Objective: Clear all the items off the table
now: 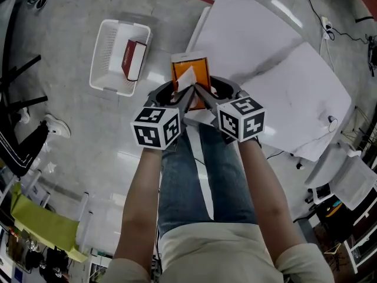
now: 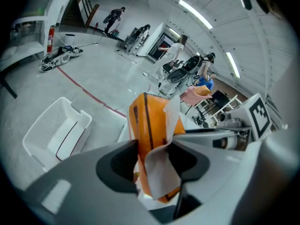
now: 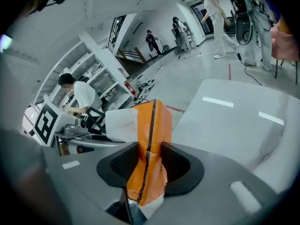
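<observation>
Head view, steeply down past two bare forearms: shows the left hand-held gripper (image 1: 178, 99) and the right hand-held gripper (image 1: 203, 97) meeting nose to nose on one crumpled orange foil package (image 1: 191, 74) with black stripes and a loose white paper flap. Holds it aloft, off the white desk (image 1: 259, 46), by that desk's near corner and above the grey floor. Reads as a two-sided hold suited to a soft, floppy thing: pinching from both flanks to stop sagging or twisting.

From the left gripper view: clenched on the package (image 2: 149, 121), with the white flap caught against one pad. From the right gripper view: likewise clamped, dark pads pressing into the orange foil (image 3: 151, 125) and creasing it at the waist.

Leaves a white perforated plastic basket (image 1: 106, 58) on the floor, well apart to the left, already containing a red-and-white flat box (image 1: 134, 59) standing on edge. Probably marks that basket as the drop point, hence the hold clear of the desk.
</observation>
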Demonstrator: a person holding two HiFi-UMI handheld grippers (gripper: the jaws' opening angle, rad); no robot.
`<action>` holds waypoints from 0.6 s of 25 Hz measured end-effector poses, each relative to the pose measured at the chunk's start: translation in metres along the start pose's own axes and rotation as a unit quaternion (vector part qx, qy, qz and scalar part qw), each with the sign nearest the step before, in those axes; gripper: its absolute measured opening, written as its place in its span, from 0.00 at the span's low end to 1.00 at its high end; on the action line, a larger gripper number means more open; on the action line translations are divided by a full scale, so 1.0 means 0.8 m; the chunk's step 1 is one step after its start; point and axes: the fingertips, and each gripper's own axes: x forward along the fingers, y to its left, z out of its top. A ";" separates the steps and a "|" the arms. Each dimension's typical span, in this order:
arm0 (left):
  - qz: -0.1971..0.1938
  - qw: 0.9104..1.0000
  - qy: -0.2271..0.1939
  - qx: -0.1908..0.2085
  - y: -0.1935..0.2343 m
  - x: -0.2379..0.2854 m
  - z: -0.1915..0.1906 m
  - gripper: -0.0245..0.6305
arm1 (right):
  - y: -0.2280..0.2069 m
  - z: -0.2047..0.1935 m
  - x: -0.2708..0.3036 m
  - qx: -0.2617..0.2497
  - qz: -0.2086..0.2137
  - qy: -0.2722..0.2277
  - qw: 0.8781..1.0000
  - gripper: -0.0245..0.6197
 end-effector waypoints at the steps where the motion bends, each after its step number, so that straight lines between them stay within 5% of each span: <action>1: 0.001 1.000 -0.001 -0.002 0.006 -0.004 0.001 0.35 | 0.005 0.001 0.005 -0.002 0.002 0.001 1.000 0.27; 15: 0.026 0.999 -0.022 -0.033 0.092 -0.058 0.011 0.35 | 0.079 0.020 0.075 -0.031 0.024 0.024 0.999 0.27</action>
